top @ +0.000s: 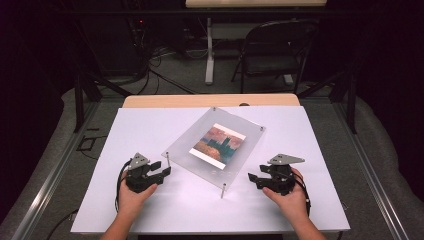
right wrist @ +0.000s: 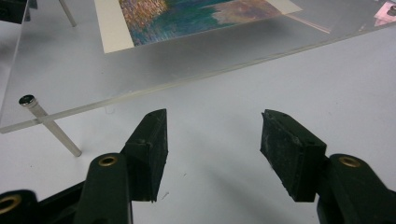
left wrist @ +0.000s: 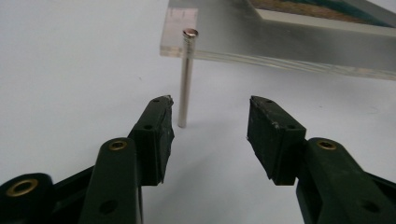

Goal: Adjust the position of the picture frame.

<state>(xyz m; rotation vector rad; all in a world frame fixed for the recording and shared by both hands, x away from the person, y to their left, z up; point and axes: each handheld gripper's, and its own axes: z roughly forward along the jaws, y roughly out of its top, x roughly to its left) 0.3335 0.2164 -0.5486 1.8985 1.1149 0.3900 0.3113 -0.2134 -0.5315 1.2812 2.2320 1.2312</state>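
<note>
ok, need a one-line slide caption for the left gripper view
Left gripper, jaws open, faces a metal standoff pin at the corner of a raised clear acrylic frame on the white table.

Bright overhead light on the white table [top: 150,130], dark room around it, soft glare on the clear acrylic panel [top: 200,145], faint shadows under each claw, near claw parts blurred, pictures slightly soft
</note>
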